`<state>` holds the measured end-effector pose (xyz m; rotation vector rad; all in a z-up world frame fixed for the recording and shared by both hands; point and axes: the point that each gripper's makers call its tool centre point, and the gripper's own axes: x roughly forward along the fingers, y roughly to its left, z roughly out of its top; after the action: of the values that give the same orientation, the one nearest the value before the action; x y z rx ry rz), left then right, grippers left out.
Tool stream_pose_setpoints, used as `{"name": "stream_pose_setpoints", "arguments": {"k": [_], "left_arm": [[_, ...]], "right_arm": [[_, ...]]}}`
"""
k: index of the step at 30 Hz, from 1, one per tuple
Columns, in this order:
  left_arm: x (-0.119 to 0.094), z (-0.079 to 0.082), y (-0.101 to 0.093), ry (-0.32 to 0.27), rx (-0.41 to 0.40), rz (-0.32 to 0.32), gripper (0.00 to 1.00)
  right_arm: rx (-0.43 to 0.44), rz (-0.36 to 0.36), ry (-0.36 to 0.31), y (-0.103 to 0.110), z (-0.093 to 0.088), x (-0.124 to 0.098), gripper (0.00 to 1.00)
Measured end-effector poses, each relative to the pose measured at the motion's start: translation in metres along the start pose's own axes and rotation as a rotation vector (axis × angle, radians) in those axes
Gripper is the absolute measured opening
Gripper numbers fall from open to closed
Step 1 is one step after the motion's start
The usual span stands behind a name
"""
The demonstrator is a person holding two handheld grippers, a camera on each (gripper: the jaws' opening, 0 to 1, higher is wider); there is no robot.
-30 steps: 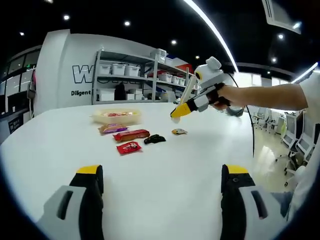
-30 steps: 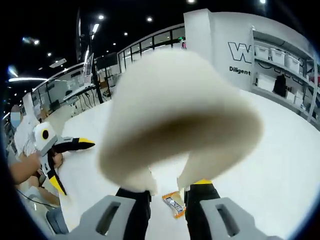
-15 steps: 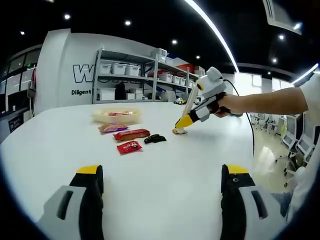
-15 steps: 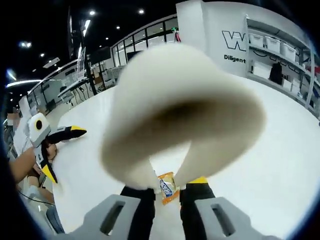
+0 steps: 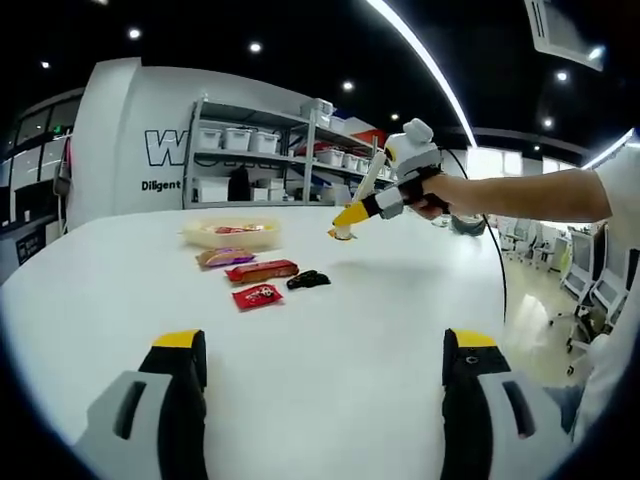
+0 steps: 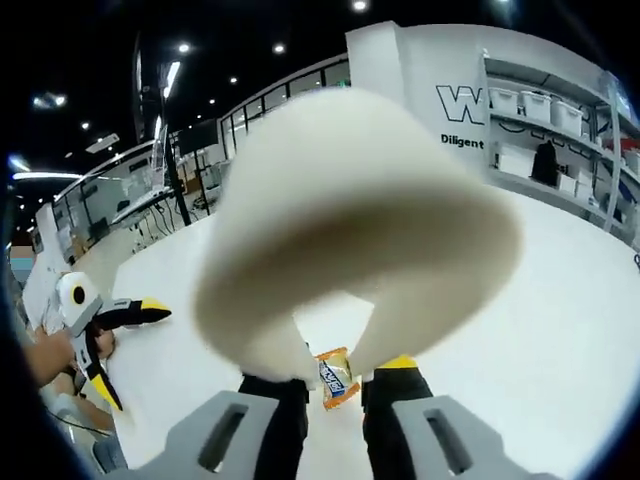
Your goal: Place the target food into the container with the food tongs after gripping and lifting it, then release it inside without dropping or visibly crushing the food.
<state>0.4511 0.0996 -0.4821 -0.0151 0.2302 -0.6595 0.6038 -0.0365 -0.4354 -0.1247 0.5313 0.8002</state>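
My right gripper (image 6: 336, 384) is shut on the cream food tongs (image 6: 350, 220). Their two arms pinch a small orange snack packet (image 6: 336, 374) at the tips. In the left gripper view the right gripper (image 5: 352, 214) hangs above the table in a person's hand, and the packet (image 5: 343, 233) is off the surface, right of the shallow pale container (image 5: 232, 232). My left gripper (image 5: 325, 345) is open near the table's front edge with nothing between its jaws. In the right gripper view the left gripper (image 6: 130, 350) is at the far left.
In front of the container lie a pink packet (image 5: 225, 257), a long red bar (image 5: 262, 269), a red packet (image 5: 258, 294) and a dark item (image 5: 309, 280). The white table (image 5: 330, 400) is broad. Shelving with bins (image 5: 260, 150) stands behind it.
The right gripper dropped to the orange packet on the table, the tongs closed on it, and the packet has now been lifted and carried left toward the container. The left gripper has not moved.
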Motion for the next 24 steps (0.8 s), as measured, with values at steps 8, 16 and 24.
{"name": "stream_pose_setpoints", "arguments": {"k": [8,16,24], "left_arm": [[0.0,0.0,-0.001,0.003,-0.016,-0.007,0.97],[0.0,-0.001,-0.003,0.002,-0.011,-0.013,0.97],[-0.001,0.0,-0.003,-0.004,-0.02,-0.016,0.97]], "right_arm": [[0.008,0.003,-0.038,-0.008,0.028,0.013,0.13],[0.006,0.01,-0.061,-0.011,0.044,0.02,0.13],[-0.002,-0.003,-0.057,-0.023,0.054,0.036,0.14]]}}
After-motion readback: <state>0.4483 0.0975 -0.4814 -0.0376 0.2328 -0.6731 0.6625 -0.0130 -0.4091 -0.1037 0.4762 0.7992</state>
